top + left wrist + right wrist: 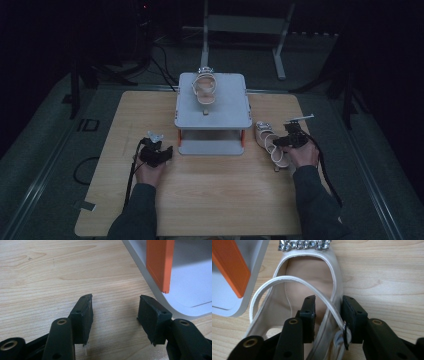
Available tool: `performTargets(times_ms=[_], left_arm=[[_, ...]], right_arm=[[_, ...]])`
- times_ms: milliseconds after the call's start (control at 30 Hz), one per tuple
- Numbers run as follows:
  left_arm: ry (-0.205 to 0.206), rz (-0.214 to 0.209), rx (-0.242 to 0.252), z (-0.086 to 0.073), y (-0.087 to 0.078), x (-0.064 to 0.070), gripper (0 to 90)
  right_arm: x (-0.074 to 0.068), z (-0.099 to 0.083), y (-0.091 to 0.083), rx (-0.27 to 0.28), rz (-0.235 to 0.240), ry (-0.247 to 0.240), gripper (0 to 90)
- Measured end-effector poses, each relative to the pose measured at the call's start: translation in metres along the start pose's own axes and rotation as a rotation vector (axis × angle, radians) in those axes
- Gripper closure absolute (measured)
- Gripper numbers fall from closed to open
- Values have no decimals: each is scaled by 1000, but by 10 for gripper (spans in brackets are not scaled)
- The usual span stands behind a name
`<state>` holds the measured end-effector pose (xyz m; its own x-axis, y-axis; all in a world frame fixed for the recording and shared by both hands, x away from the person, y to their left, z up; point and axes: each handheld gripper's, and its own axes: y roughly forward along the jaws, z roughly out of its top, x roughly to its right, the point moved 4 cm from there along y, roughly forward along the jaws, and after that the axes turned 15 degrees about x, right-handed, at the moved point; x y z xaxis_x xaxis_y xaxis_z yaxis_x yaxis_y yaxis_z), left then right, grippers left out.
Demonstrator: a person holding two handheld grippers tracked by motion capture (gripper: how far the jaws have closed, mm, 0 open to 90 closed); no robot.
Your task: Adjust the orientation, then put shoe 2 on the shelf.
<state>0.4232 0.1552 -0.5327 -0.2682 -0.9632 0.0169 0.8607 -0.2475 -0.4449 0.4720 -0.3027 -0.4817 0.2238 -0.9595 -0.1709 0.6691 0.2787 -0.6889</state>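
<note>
A cream strappy sandal [266,136] with a rhinestone band lies on the wooden table just right of a grey two-shelf rack [225,114]. My right gripper [278,142] is down at it. In the right gripper view [328,298] the jaws stand open astride the sandal's [312,270] right side wall and thin strap, with a small gap left at one pad. A matching sandal [206,88] sits on the rack's top shelf. My left gripper [166,150] hovers low over bare wood left of the rack [195,290], open [115,300] and empty.
The rack has orange posts [160,262] [229,267] between its shelves. A white metal stand [245,25] is on the floor beyond the table [220,200]. Cables trail from both grippers toward the near edge.
</note>
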Motion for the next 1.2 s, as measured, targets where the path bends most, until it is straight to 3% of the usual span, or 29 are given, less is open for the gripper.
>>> performTargets(times_ms=[267,567,933,1067,1200], left_arm=[[-1,-1,1,0,0,0,456],[-1,-2,0,0,0,0,453],[4,0,-1,0,0,0,452],[5,0,-1,0,0,0,452],[5,0,-1,0,0,0,452]], right_arm=[[7,3,1,-37,-12,43,793],[5,5,2,-56,-43,18,833],[5,6,2,-64,-51,23,856],[6,6,2,-58,-57,53,860],[9,5,1,-55,-42,115,863]])
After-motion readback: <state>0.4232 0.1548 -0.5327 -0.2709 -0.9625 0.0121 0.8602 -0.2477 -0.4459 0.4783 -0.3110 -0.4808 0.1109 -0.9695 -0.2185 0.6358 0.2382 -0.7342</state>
